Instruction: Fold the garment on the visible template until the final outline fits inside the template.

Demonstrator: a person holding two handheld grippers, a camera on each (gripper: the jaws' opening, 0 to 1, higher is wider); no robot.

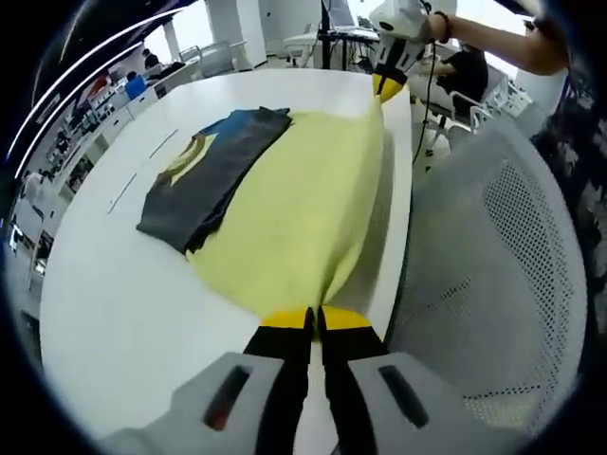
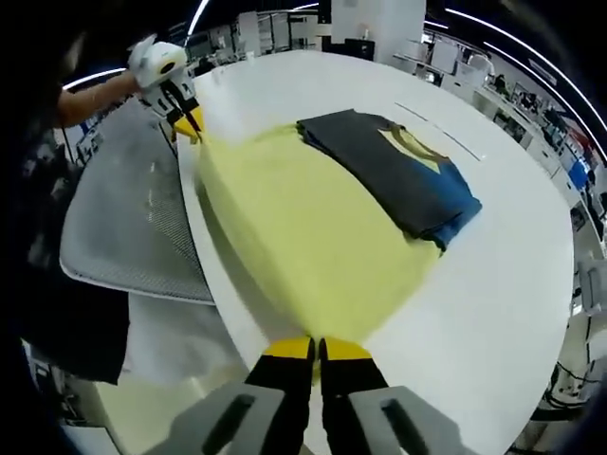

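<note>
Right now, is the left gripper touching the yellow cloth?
Touching. The left gripper view shows the left gripper shut on the yellow cloth's edge, which bunches between its yellow tips.

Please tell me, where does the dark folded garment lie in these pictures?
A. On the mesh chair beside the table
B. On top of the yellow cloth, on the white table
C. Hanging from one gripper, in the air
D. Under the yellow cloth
B. The dark folded garment rests flat on the far part of the yellow cloth, on the white table; the left gripper and right gripper each pinch an end of the cloth.
</note>
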